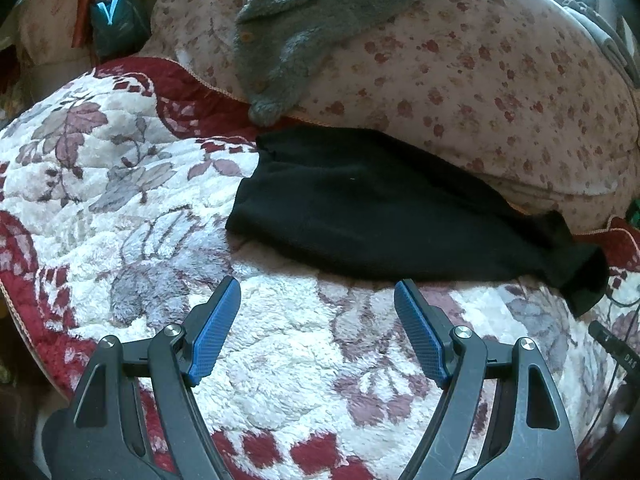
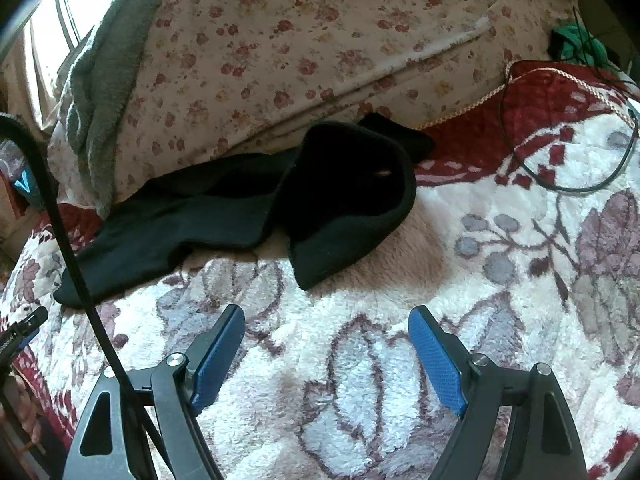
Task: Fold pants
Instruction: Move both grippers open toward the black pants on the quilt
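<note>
Black pants (image 1: 372,208) lie flat on a white and red floral blanket (image 1: 120,184), against a flowered quilt. My left gripper (image 1: 318,292) is open and empty, just in front of the pants' near edge. In the right wrist view the pants (image 2: 224,212) lie stretched to the left, with the waistband end (image 2: 352,200) turned up and open. My right gripper (image 2: 326,318) is open and empty, hovering over the blanket (image 2: 500,280) a little short of the waistband.
A flowered quilt (image 1: 460,72) is piled behind the pants, with a grey fuzzy garment (image 1: 304,20) draped on it. A black cable (image 2: 580,152) loops on the blanket at the right. Another black cable (image 2: 72,248) crosses the left of the right wrist view.
</note>
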{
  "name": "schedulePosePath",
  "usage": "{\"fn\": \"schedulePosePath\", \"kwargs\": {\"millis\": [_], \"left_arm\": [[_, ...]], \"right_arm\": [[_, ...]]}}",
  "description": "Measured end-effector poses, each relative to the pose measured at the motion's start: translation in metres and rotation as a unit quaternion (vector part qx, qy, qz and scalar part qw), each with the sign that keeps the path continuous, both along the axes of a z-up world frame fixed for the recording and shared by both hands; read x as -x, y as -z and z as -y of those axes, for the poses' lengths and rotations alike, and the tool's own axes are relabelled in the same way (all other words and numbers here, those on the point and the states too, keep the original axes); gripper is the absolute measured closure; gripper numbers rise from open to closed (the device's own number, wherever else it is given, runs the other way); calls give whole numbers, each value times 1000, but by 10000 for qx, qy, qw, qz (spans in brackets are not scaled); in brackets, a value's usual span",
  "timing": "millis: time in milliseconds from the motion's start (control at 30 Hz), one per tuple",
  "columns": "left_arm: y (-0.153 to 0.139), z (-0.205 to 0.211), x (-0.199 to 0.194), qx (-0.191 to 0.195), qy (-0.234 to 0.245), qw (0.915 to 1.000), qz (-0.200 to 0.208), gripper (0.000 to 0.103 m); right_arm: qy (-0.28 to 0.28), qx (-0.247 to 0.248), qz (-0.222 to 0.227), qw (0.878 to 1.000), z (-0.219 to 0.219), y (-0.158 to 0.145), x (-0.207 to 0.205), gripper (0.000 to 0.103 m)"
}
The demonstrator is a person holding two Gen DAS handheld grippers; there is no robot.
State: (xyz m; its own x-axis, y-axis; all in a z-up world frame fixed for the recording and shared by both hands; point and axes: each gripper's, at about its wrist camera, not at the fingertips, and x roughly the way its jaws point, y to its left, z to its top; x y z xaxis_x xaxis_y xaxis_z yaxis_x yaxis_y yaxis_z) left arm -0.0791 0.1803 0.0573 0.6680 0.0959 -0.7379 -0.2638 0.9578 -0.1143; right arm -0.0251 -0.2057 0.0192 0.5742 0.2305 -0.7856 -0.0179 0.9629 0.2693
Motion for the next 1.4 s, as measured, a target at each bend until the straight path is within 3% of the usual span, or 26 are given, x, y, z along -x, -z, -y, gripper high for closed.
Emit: {"fn": "schedulePosePath", "kwargs": {"millis": [1400], "left_arm": [[9,0,1,112,-45,9999,-41,23]], "right_arm": [[67,-178,-203,9996,9,11,0,20]]}}
